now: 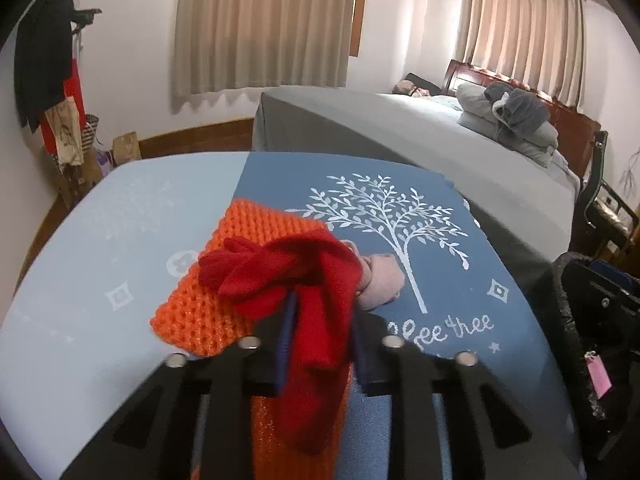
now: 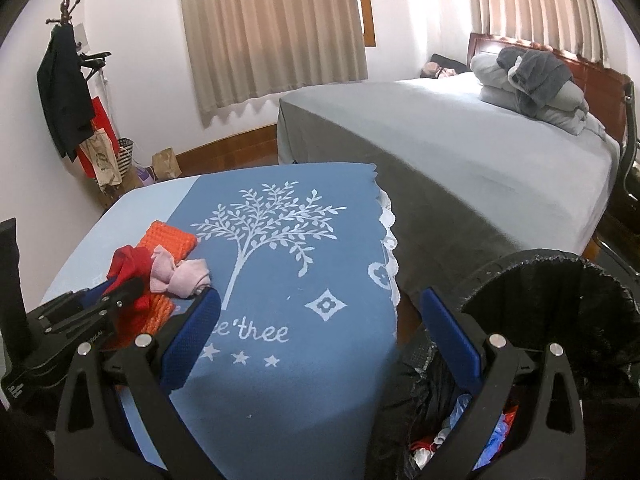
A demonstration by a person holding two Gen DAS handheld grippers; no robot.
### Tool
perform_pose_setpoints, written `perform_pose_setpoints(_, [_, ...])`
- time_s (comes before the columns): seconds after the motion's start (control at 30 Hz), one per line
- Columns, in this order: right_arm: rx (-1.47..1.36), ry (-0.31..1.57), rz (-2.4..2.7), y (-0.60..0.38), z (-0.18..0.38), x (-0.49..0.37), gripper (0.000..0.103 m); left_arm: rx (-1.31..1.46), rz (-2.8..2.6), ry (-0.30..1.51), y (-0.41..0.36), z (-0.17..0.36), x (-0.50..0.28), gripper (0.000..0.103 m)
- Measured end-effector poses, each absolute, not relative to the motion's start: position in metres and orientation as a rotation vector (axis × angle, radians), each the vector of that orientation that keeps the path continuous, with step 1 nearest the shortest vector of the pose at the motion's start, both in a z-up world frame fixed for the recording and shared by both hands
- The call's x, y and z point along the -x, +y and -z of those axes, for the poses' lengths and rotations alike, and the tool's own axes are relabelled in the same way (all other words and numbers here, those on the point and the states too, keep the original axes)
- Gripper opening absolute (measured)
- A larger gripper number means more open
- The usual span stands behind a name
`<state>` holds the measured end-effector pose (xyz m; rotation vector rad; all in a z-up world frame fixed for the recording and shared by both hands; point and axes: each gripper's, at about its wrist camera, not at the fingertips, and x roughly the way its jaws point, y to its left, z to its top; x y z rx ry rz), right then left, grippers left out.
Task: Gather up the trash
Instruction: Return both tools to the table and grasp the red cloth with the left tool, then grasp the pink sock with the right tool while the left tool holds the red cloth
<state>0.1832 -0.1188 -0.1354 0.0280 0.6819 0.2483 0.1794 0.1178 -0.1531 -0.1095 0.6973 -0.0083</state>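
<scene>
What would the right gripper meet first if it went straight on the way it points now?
Probably the blue tablecloth near its lace edge, since the open right gripper angles down over it; depth is unclear, and it could pass beside the table toward the bed.

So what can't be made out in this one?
- Orange knitted piece: its near part is covered by the red cloth and the left tool in the left wrist view.
- Bin contents: mostly hidden by the black liner and the right tool in the right wrist view.
- Printed word before "tree" on the blue cloth: cut off by tool fingers in both views.
</scene>
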Motion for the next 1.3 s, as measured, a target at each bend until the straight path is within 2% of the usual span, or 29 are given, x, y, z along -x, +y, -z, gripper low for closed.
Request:
perform_pose_setpoints(0.03, [-0.027,0.682,-0.250,-0.118,0.135,-0.184,0.097,0.113,0.009,0.695,0.119,0.153,-0.178,0.012])
perform_pose_setpoints(0.2, [-0.022,0.683,-0.264,-0.111,0.136,-0.187,0.097,0.128,-0.004,0.658,0.127,0.143,-0.170,0.007])
perform_pose_setpoints(0.53, [-0.012,0.689,-0.313,-0.081,0.139,-0.196,0.097,0.137,-0.097,0.611,0.168,0.126,-0.155,0.007])
perform_pose_setpoints(1.3, [0.046,0.785,-0.414,0.013,0.173,-0.235,0.097,0.146,-0.203,0.630,0.211,0.146,-0.152,0.007])
